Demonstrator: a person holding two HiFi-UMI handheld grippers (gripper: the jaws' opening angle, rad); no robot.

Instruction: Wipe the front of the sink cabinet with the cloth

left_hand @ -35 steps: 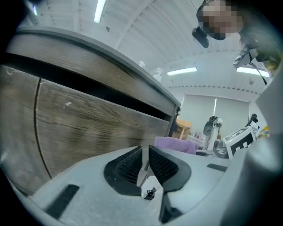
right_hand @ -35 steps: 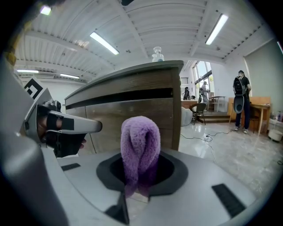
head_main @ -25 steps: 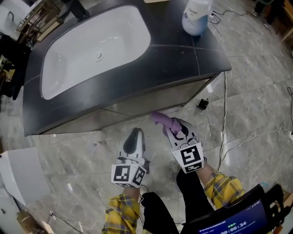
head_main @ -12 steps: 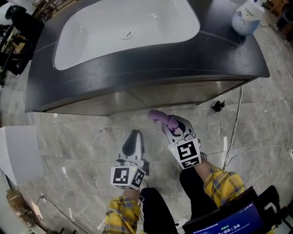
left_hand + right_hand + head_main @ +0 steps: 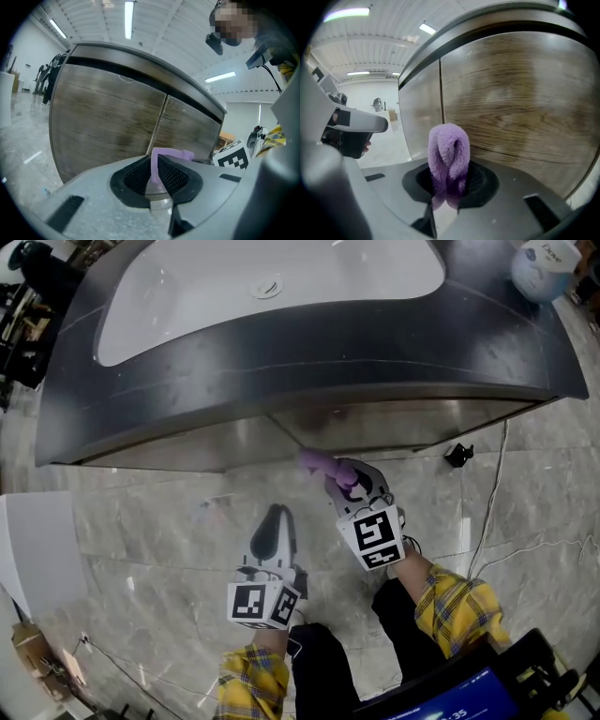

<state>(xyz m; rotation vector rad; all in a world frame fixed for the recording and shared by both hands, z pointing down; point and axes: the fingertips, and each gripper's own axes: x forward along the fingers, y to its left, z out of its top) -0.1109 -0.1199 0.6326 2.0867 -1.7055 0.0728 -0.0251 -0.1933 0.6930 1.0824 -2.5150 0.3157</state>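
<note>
Cabinet front [image 5: 525, 103] grain shows only in gripper views; right gripper [image 5: 449, 180] jaws clamp cloth [image 5: 449, 150], left gripper [image 5: 154, 171] jaws together

A: What's underfoot?
B: Glossy grey marbled floor [image 5: 141, 521], with a thin white cable [image 5: 487, 493] trailing across it on the right.
A: And above?
B: A white ribbed ceiling [image 5: 159, 21] with long strip lights [image 5: 129, 13] and pale walls [image 5: 26, 51].

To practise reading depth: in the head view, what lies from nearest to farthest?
Left gripper → right gripper → purple fluffy cloth → wood-grain cabinet front → dark grey countertop → white sink basin
</note>
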